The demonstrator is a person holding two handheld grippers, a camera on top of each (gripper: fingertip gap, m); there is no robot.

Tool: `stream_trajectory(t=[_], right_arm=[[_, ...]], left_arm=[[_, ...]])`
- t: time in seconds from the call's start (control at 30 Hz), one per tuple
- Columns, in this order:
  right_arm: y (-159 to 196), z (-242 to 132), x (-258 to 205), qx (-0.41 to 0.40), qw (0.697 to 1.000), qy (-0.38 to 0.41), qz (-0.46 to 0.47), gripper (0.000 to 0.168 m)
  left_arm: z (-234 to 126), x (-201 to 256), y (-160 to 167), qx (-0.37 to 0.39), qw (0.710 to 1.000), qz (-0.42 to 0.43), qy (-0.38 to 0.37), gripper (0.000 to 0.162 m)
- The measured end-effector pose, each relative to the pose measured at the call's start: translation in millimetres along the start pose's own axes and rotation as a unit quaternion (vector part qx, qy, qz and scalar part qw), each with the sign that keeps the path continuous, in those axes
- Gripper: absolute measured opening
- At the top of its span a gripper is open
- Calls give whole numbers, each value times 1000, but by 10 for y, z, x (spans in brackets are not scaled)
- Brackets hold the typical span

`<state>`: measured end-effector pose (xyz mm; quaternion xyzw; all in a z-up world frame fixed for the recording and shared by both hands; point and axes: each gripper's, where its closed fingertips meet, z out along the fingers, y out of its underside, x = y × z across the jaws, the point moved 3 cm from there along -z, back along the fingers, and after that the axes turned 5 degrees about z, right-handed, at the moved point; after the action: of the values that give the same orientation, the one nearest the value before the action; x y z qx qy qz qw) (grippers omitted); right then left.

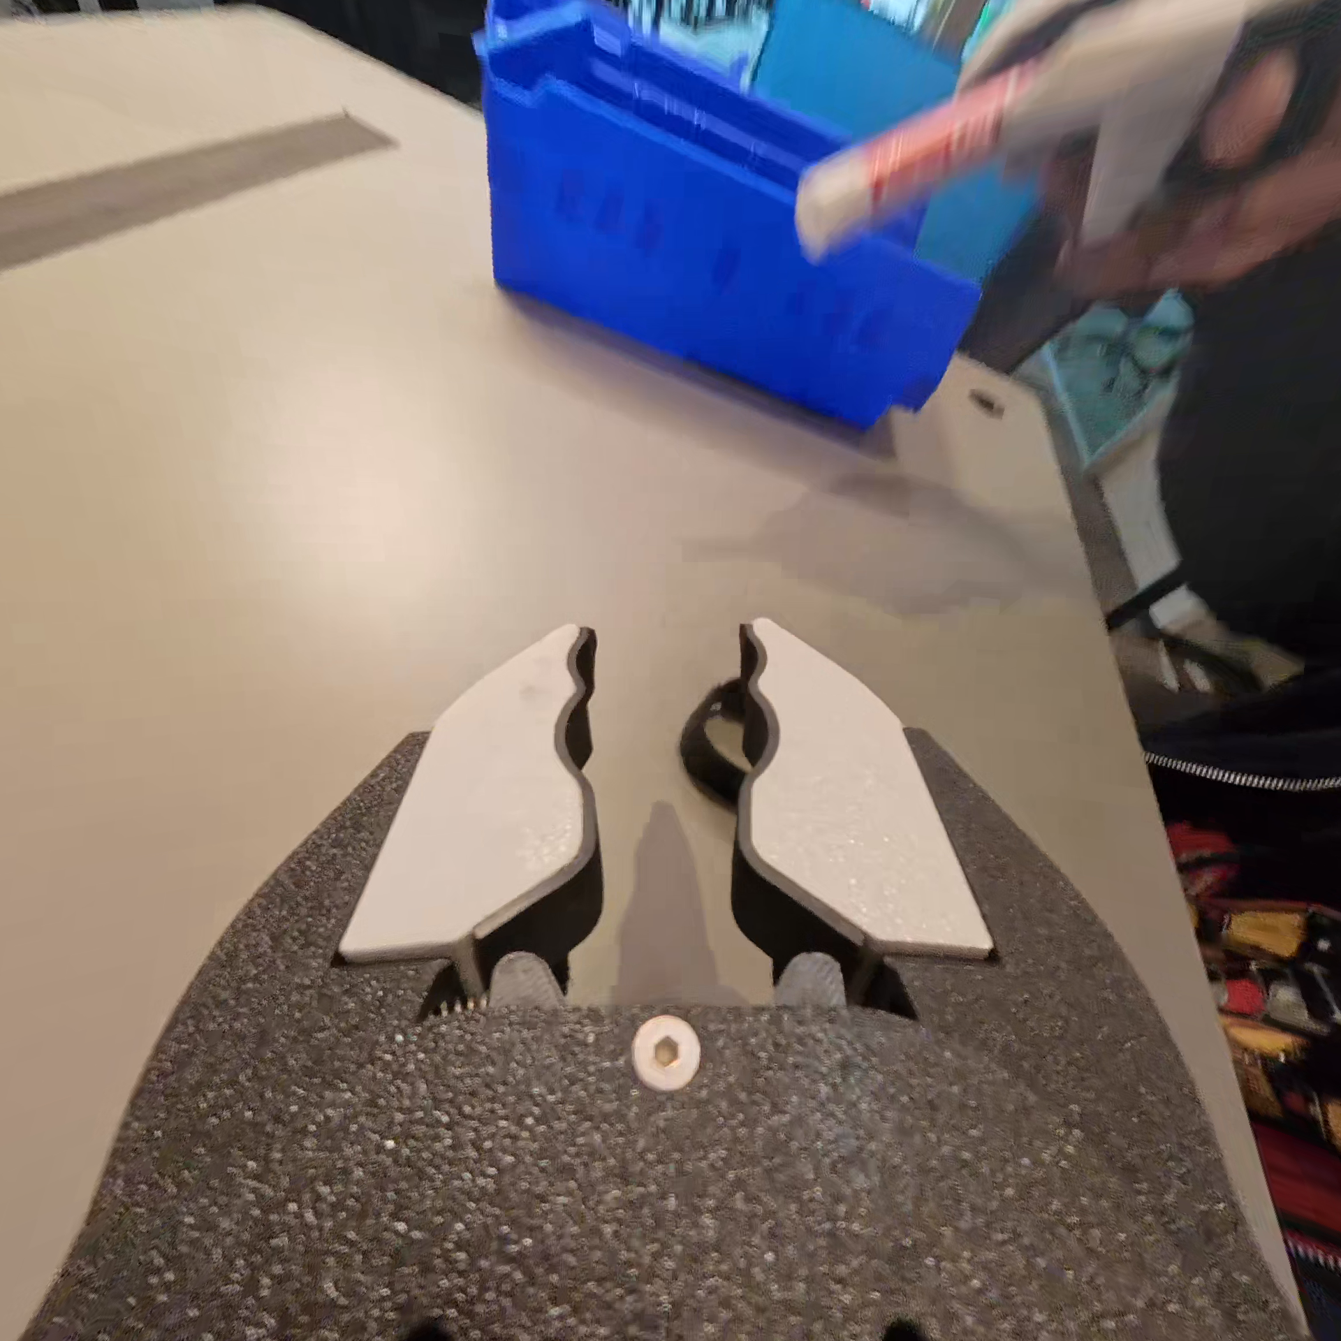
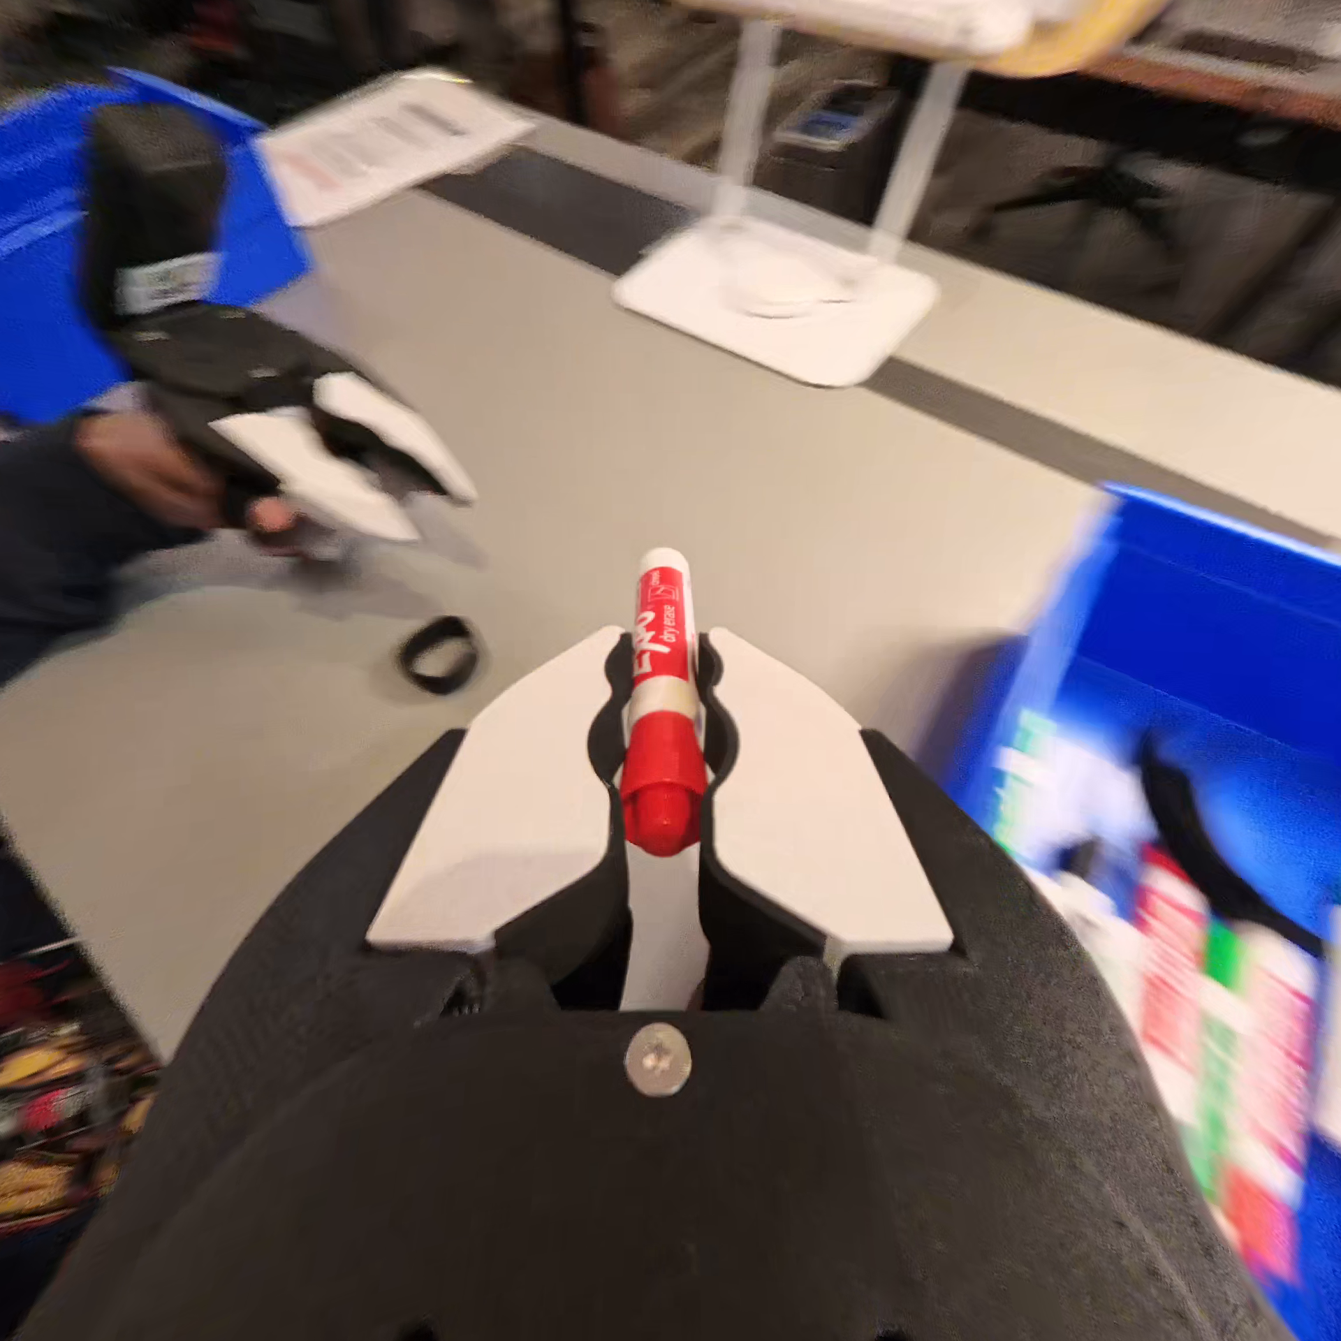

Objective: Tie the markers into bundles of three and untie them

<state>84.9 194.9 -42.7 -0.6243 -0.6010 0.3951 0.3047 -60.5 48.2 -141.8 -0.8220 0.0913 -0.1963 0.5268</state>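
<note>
Leftmost, the left gripper [image 1: 667, 638] hangs low over the pale tabletop [image 1: 254, 472] with its jaws parted and nothing between them. Just to the right of their gap, partly under the right-hand finger, lies a black band [image 1: 700, 747], a small loop flat on the surface. It looks soft and limp, so it should stretch with little force but may slide or roll when nudged; pinching one side of the loop against the tabletop seems the safest hold.

Further right and farther off stands a blue bin [image 1: 689, 239]. In front of it, blurred by motion, is the right gripper [image 2: 660, 635]. Its jaws are closed on a red marker [image 2: 662, 696], which lies along the fingers with the cap toward the camera and the white end poking out past the tips.

The marker is likely light, rigid and smooth-walled, so it can twist or slip in a loose pinch. The grip sits around the barrel just ahead of the cap, where the scalloped inner faces cradle it; that mid-barrel hold seems sound and leaves the far end free for a band.

Rightmost, in the right wrist view, a second blue bin [image 2: 1161, 624] holds more markers [image 2: 1219, 1016], red and green ones, too blurred to count.
</note>
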Motion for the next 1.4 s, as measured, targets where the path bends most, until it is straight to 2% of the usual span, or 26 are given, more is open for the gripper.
stream_trajectory(t=[0.1,0.17,0.27,0.33,0.43,0.5,0.6,0.7,0.8,0.87,0.97,1.07,1.2,1.23,1.27,1.4], right_arm=[[168,-474,829,-34,989,141,35,16],[437,-564,1217,-64,980,167,83,16],[800,-554,1552,-80,969,193,129,16],[950,-521,1668,-72,965,207,147,16],[1135,-400,1641,-91,965,186,162,14],[1194,-377,1612,-114,964,192,146,28],[1064,-488,1585,-99,964,214,120,39],[736,-665,1371,-52,971,222,65,38],[449,-625,810,-30,986,161,-12,34],[421,-428,359,-52,992,95,-63,33],[574,22,-231,-99,988,-17,-113,33],[810,529,-558,-140,978,-91,-124,33],[1038,1015,-767,-173,969,-136,-114,35],[1053,1088,-796,-172,968,-141,-112,35],[1057,1146,-815,-170,969,-145,-109,35],[920,1301,-829,-120,976,-146,-113,38]], left_arm=[[61,61,159,-75,997,12,7,39],[99,71,226,-102,995,22,-1,39],[139,108,239,-103,994,24,2,39],[154,133,254,-108,994,25,6,39],[177,198,347,-138,990,26,30,42],[184,208,404,-156,987,33,34,46],[153,212,386,-156,986,52,34,50],[65,241,323,-142,983,109,37,52],[-9,290,331,-146,968,203,32,51],[-17,338,381,-159,952,259,36,50],[31,475,430,-151,929,332,58,43],[142,563,460,-145,913,376,65,38],[333,470,579,-205,902,379,28,30],[365,449,598,-213,904,371,21,16],[383,438,602,-213,908,360,19,6],[327,283,465,-165,941,295,-14,2]])
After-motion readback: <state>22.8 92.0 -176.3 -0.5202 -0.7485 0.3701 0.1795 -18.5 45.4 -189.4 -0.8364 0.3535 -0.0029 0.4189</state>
